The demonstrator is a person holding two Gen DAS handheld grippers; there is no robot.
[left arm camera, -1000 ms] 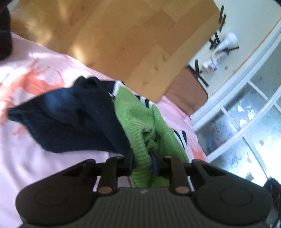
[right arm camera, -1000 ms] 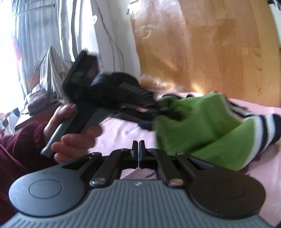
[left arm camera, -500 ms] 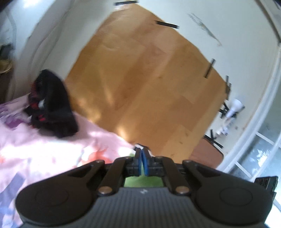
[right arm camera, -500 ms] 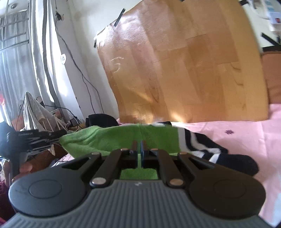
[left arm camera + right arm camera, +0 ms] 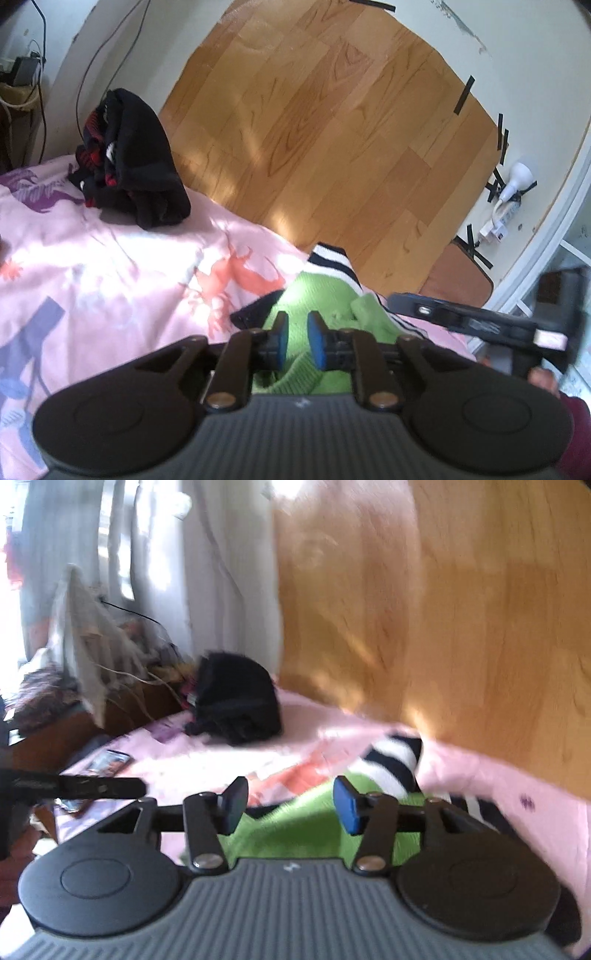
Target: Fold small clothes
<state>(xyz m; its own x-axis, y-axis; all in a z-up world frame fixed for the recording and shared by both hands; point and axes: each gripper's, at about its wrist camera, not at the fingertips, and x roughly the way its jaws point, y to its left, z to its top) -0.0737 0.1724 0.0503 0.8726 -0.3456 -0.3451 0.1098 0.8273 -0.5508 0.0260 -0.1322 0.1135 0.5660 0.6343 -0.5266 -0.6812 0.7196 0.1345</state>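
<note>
The green sock (image 5: 325, 306) with navy-and-white stripes lies on the pink sheet (image 5: 122, 266), close to the foot of the wooden board (image 5: 332, 122) that leans on the wall behind. The left gripper (image 5: 297, 341) hovers over its green part with jaws opening; a narrow gap shows between the blue pads (image 5: 317, 345), nothing pinched, and the cloth lies below them. The right gripper (image 5: 290, 806) also hangs above the sock (image 5: 317, 827), its jaws opening and already well apart, with no cloth pressed between them; this view is blurred. In the left view the right gripper (image 5: 480, 321) reaches in from the right edge, held by a hand (image 5: 543, 380). A black pile of clothes (image 5: 129, 166) sits farther back on the sheet, well apart from the sock.
</note>
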